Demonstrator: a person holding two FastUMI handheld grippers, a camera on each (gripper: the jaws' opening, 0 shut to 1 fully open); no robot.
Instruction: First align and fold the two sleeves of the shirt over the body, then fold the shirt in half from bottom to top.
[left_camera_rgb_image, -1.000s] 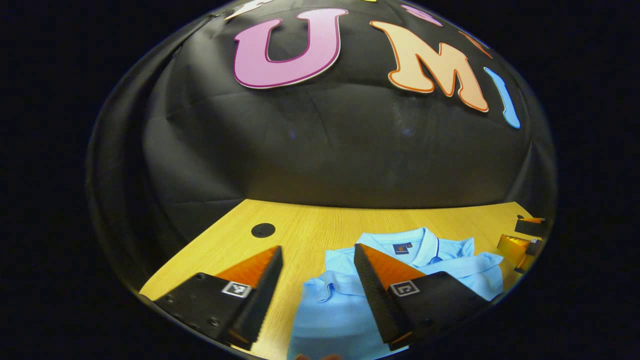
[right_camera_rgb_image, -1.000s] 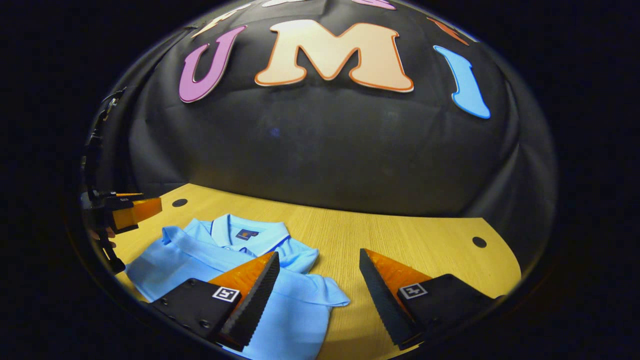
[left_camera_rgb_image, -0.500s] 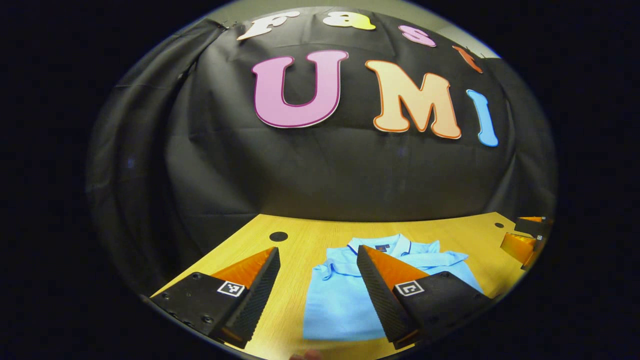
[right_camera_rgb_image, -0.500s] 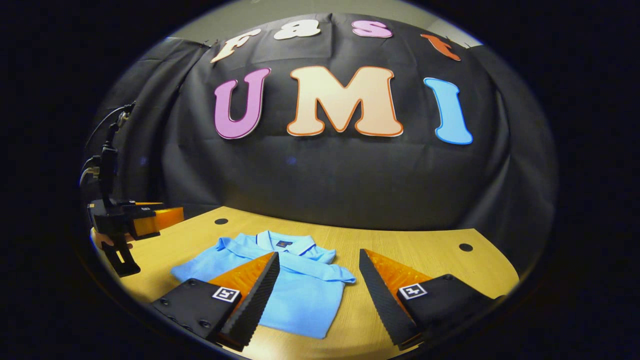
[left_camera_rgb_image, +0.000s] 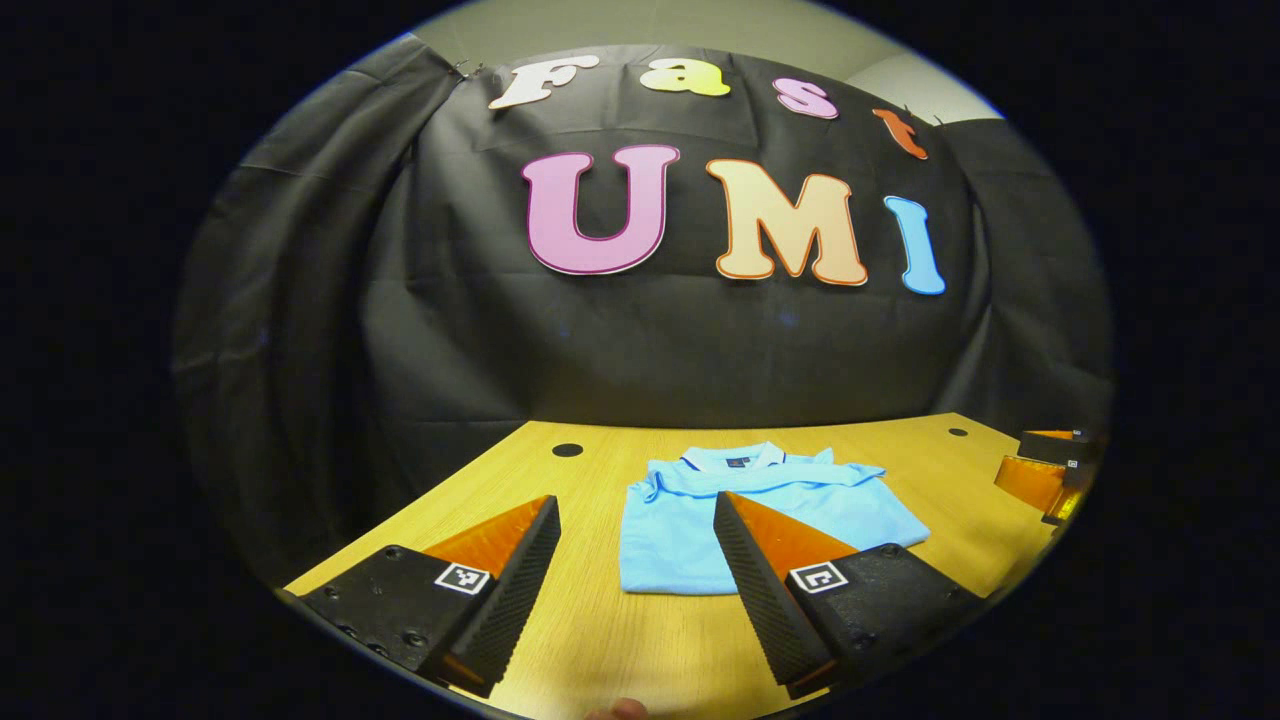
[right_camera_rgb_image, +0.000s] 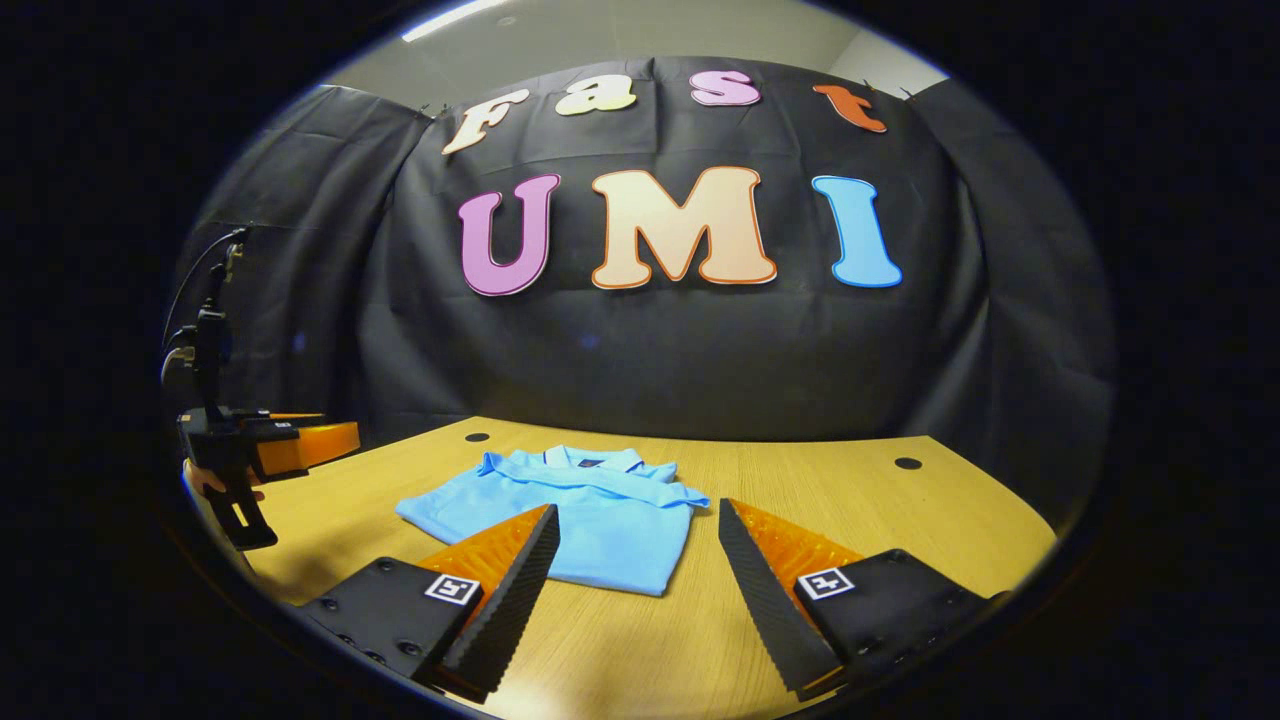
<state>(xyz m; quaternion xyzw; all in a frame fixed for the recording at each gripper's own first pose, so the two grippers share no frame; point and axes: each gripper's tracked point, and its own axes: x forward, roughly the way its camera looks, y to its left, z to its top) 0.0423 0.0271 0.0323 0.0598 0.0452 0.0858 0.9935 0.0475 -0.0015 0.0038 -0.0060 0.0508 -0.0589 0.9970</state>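
With shirt (left_camera_rgb_image: 690, 535) lying folded on table (left_camera_rgb_image: 620, 640), collar at far edge, sleeves tucked: judged complete, no further fold called for. Left gripper (left_camera_rgb_image: 636, 575), right gripper (right_camera_rgb_image: 636, 580): fingers spread, empty, clear of cloth

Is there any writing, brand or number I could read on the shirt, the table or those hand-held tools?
Polo shirt: small dark neck label at the collar, too small to read.
Left tool: square black-and-white markers on its fingers, a pattern, no words.
Right tool: the same kind of square markers, no words.
Wooden table: no writing.
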